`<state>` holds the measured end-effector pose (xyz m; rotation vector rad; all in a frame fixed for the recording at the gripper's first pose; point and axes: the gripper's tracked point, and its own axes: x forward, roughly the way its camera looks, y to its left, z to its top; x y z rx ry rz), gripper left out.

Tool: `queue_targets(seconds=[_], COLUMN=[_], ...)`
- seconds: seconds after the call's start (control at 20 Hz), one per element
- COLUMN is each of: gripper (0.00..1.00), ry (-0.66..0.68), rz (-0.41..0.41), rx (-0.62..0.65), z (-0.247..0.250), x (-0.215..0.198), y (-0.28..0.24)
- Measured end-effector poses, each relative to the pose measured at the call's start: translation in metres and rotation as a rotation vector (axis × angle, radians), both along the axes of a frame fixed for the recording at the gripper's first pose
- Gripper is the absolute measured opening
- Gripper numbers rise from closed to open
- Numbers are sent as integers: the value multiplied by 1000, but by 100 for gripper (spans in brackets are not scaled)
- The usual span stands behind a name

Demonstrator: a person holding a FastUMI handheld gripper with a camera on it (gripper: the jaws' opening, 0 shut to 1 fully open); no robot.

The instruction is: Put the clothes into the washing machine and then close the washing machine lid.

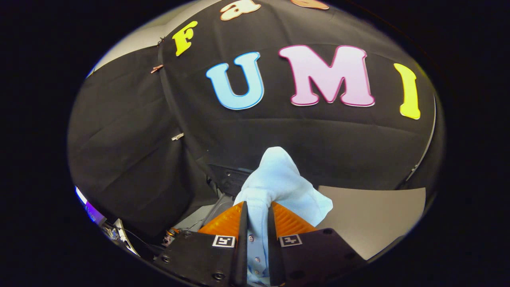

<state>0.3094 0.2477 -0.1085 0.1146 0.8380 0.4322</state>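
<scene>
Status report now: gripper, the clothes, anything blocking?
Gripper shut on light blue shirt. Shirt bunched between fingers, buttons visible, lifted before black cloth wall. Nothing seen blocking ahead.

Lighting even, moderate; black booth wall absorbs most of it. Pale blue garment [279,181] brightest area, soft folds shaded, no clipping. Grey desk [370,215] evenly lit, no glare. Strong fisheye curvature toward the rim. Tongs [257,217] sharp; lower-left clutter dim, slightly smeared.
</scene>
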Motion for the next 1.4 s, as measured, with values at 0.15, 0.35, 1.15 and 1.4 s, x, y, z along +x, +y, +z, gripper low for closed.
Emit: queue_targets(seconds=[0.15, 0.35, 1.15, 1.4], gripper=[26, 26, 26, 26], ry=[19, 59, 249, 327], rz=[36, 63, -9, -19], rx=[37, 50, -131, -164], z=[-15, -48, -266, -311], x=[-4, -8, -32, -50], y=[39, 72, 105, 105])
